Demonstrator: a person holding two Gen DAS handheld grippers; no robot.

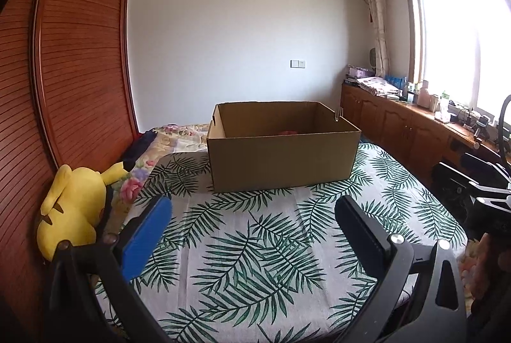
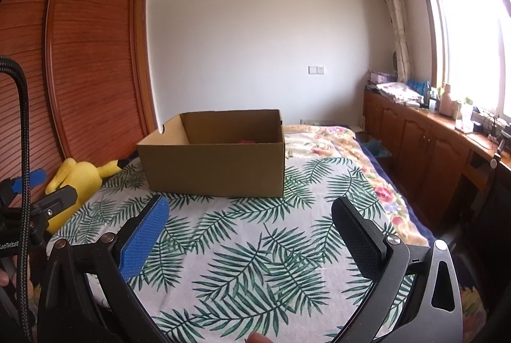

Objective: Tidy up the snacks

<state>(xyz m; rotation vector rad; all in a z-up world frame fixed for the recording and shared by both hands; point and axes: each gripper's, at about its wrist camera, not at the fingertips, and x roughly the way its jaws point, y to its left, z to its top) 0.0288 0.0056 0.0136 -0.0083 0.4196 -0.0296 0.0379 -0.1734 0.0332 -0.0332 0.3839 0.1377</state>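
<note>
Cardboard box (image 1: pixel 282 158) standing upright on the leaf-print bed (image 1: pixel 255 247), mouth up, long axis running left to right, far of both grippers. Left gripper (image 1: pixel 252 215) and right gripper (image 2: pixel 249 215) both spread wide, holding nothing. Something red (image 1: pixel 287 131) lying inside, unclear what. Probably between placements or finished; no loose snacks visible, so next: locating one.
</note>
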